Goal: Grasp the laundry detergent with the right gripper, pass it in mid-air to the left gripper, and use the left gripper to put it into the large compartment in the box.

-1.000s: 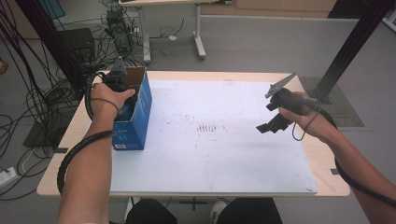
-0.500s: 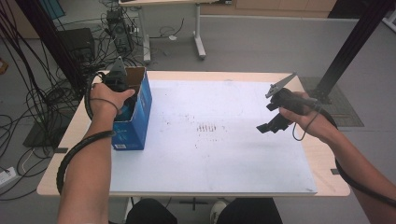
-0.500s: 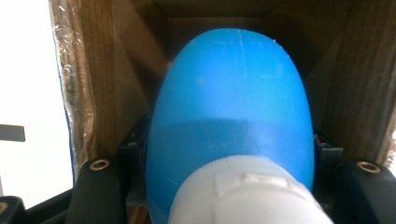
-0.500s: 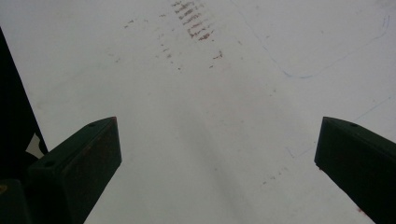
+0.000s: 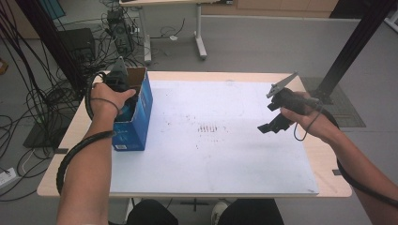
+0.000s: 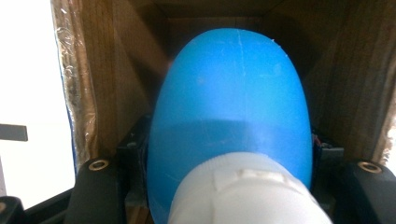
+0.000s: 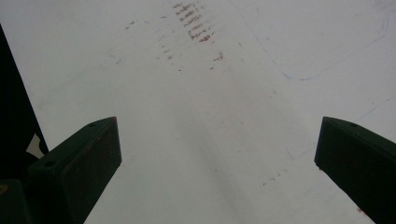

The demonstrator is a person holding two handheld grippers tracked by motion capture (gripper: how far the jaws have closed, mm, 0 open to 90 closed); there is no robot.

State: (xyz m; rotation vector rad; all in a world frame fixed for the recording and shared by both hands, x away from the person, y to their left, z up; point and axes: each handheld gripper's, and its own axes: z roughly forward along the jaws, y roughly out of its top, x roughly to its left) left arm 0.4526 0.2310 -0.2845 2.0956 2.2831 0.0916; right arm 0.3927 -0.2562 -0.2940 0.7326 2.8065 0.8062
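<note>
At the left edge of the table (image 5: pixel 197 197), the person's left hand is pushing the left gripper (image 5: pixel 123 89) down into the open top of a blue carton (image 5: pixel 141 115) that is standing upright on the white sheet (image 5: pixel 211 154). Seen from the left gripper view, the jaws are clamping the sides of a blue bottle (image 6: pixel 233 102) with a white cap (image 6: pixel 247 191), and the bottle is sitting inside the carton, brown cardboard walls closing in on both sides and a strip of shiny tape running down one edge. There is pale printing low on the carton's blue side, but it is too small to read from here. No label is showing on the bottle itself.

Well apart, over the right part of the sheet, the right gripper (image 5: pixel 272 124) is hovering above the surface with its jaws standing wide and nothing between them. Under it the sheet is showing a patch of short reddish-brown smudges (image 7: pixel 194 23) and faint blue pen lines, none of it forming legible words.
</note>
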